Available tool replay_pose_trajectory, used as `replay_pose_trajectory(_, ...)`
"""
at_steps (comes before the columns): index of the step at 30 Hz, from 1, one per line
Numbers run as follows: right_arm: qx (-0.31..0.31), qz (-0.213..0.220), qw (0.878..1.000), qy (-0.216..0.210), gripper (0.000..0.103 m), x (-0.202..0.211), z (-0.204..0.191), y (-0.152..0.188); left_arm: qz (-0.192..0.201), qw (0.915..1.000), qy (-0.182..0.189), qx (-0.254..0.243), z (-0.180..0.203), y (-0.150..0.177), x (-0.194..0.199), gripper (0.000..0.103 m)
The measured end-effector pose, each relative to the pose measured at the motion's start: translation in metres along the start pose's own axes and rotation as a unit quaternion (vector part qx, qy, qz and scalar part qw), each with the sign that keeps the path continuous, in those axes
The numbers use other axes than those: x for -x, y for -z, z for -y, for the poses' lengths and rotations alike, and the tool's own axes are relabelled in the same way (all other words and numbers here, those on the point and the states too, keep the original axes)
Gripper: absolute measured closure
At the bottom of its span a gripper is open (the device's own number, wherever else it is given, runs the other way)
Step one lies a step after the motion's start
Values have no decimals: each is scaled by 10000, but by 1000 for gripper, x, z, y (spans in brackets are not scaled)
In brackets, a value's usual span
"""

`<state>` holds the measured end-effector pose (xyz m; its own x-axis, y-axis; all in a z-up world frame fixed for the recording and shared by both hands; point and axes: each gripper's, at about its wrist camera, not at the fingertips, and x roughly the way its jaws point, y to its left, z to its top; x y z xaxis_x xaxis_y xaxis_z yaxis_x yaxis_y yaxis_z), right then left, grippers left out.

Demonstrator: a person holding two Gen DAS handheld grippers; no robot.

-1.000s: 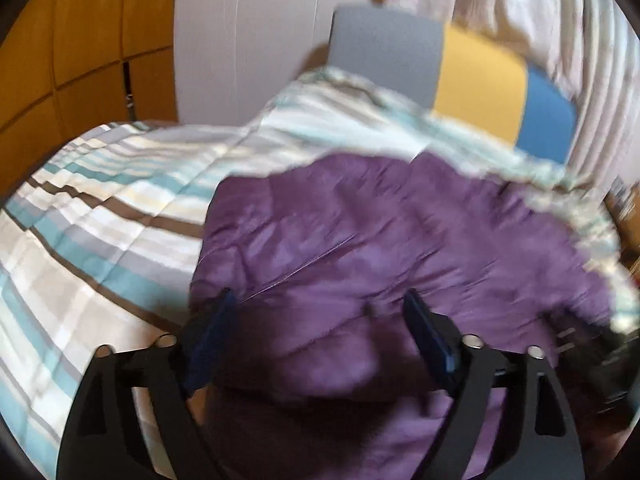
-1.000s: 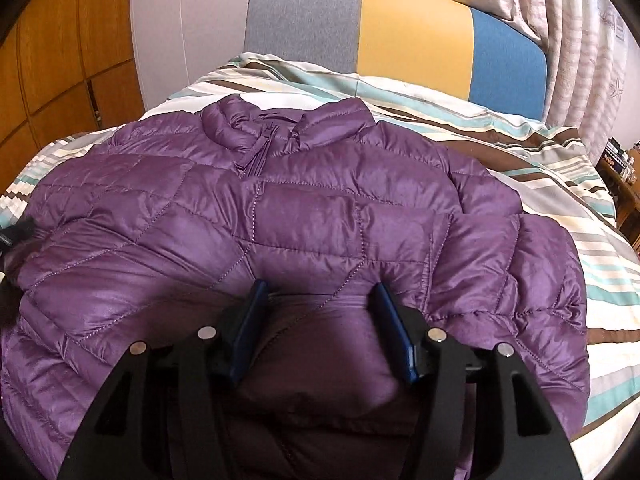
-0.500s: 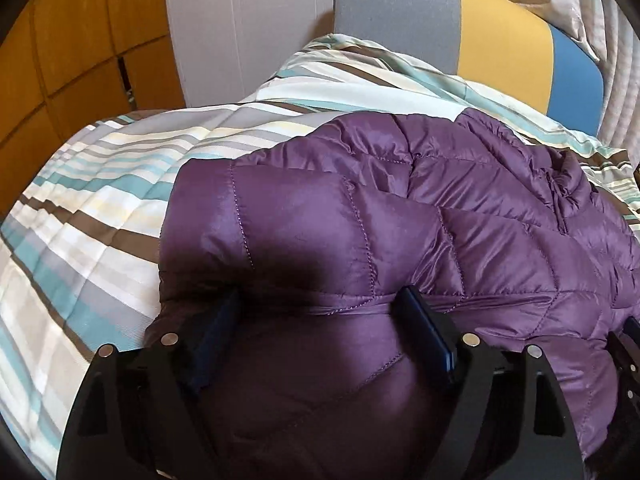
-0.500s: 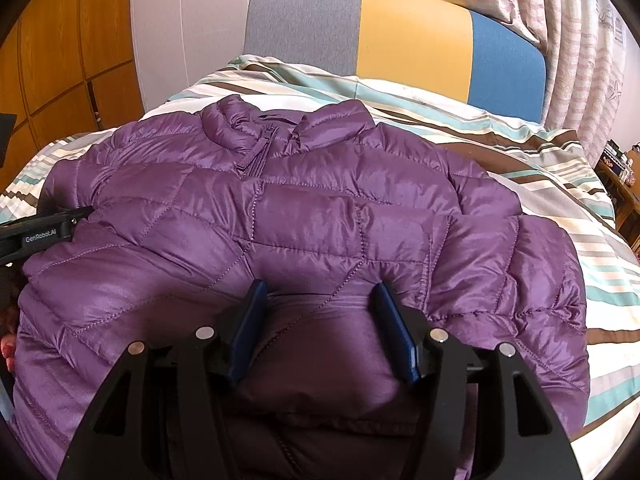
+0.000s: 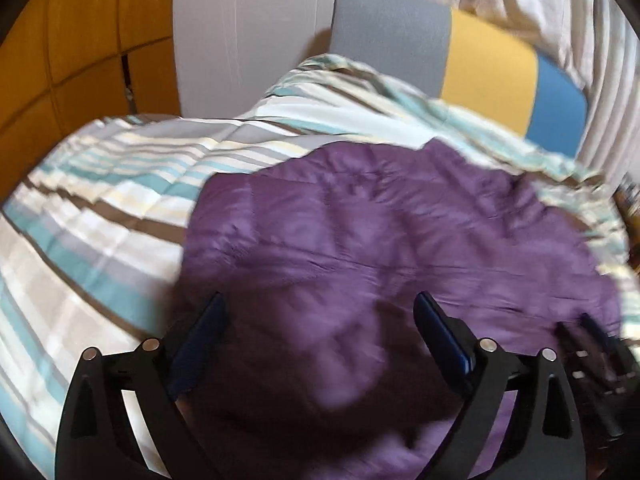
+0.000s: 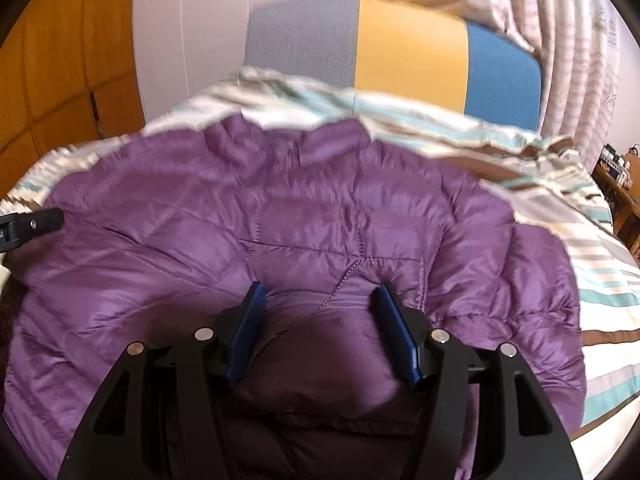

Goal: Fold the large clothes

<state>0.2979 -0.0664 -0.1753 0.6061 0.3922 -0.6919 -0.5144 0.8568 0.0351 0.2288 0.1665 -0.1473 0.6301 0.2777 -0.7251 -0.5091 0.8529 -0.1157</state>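
A purple quilted jacket (image 5: 380, 232) lies spread on the striped bed cover (image 5: 100, 208), collar toward the headboard. My left gripper (image 5: 318, 300) is at the jacket's near left edge. Its jaws are opening wide, with a loose bulge of jacket between them; the view is blurred. My right gripper (image 6: 318, 288) is at the near hem of the jacket (image 6: 320, 208). Its jaws are opening slightly, but the pads still pinch a fold of fabric. The left gripper (image 6: 32, 224) shows at the left edge of the right wrist view. The right gripper (image 5: 592, 344) shows at the lower right of the left wrist view.
A grey, yellow and blue headboard (image 6: 408, 48) stands at the far end of the bed. Wooden wardrobe doors (image 5: 80, 60) line the left side. Curtains (image 6: 580, 40) hang at the right, with low wooden furniture (image 6: 616, 176) beside the bed. Striped cover (image 6: 600, 280) shows right of the jacket.
The left gripper's jaws narrowed on the jacket edge, then spread wide again, and its view swung and blurred. The right gripper stayed on the hem fold.
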Motion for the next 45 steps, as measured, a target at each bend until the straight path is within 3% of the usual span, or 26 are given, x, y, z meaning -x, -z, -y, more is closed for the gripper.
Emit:
replay_pose_trajectory(3,-101,358,9992,-172,42,20,5,-6,-22,9999,93,-115,15,2,4,8)
replay_pose_trajectory(5,-239,346,9990,-164,40,23,11,-14,30,9992,106,-385,31,-3,2,8)
replay_pose_trajectory(11,-810,-336,9961,124,38,-13,38,-30,-108,9951,-349,-923,56,-13,-33,8)
replay_pose_trajectory(12,-806,-488,9955,131,36,-22,40,-25,-205,9935,-454,-1023,56,-12,-44,3)
replay_pose_trajectory(15,-915,-569,9942,51,36,-32,46,-16,-375,9964,-119,-747,40,-5,-65,3)
replay_pose_trajectory(18,-553,-673,9953,431,34,-40,31,-17,-365,9958,-246,-806,44,-4,-71,3)
replay_pose_trajectory(21,-502,-663,9953,490,34,-42,29,-16,-365,9961,-203,-772,42,-4,-72,3)
replay_pose_trajectory(26,-544,-700,9951,432,31,-42,34,-17,-400,9963,-147,-744,42,-7,-63,3)
replay_pose_trajectory(29,-539,-773,9946,442,24,-42,33,-19,-392,9974,-153,-590,37,-10,-42,3)
replay_pose_trajectory(31,-523,-820,9938,535,13,-34,35,-23,-365,9983,-110,-451,31,-6,-26,3)
replay_pose_trajectory(33,-537,-749,9942,559,13,-20,36,-24,-373,9987,20,-356,23,1,-11,3)
replay_pose_trajectory(38,-477,-723,9958,308,12,21,32,-13,-283,9994,49,-208,4,34,23,3)
replay_pose_trajectory(45,-489,-799,9956,27,12,73,30,23,-528,9982,120,-263,-10,87,42,3)
